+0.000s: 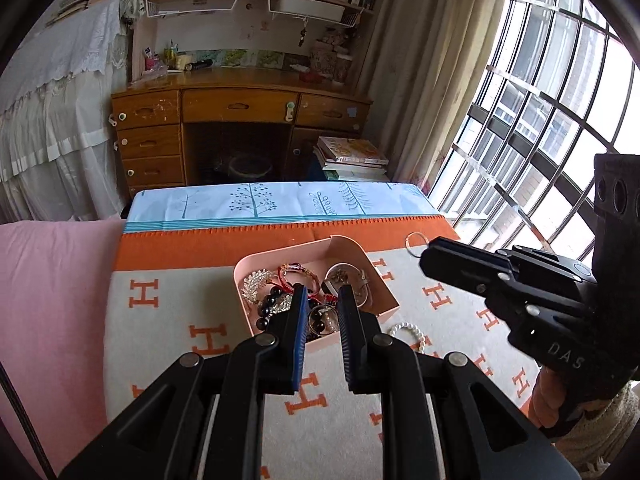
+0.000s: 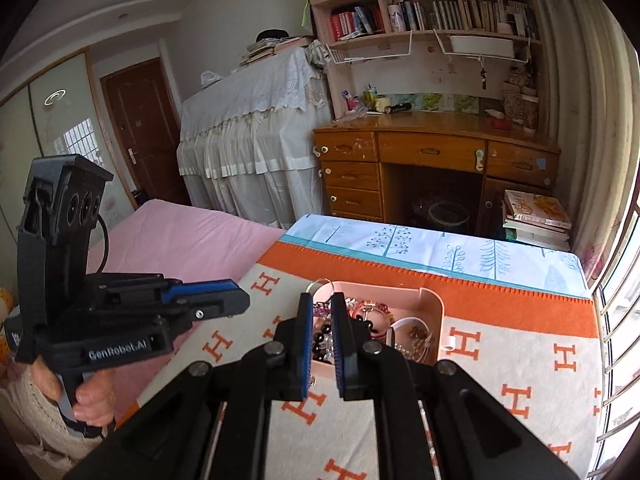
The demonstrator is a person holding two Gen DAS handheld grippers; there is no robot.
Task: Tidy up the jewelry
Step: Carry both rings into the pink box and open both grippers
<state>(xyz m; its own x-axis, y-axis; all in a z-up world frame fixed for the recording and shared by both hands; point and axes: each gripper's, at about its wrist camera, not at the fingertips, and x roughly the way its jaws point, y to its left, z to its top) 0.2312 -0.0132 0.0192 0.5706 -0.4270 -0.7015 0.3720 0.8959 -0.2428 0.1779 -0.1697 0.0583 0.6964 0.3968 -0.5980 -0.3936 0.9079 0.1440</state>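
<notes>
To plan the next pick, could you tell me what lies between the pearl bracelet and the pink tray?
Only bare H-patterned blanket separates the pearl bracelet from the pink tray, as the left wrist view shows.
</notes>
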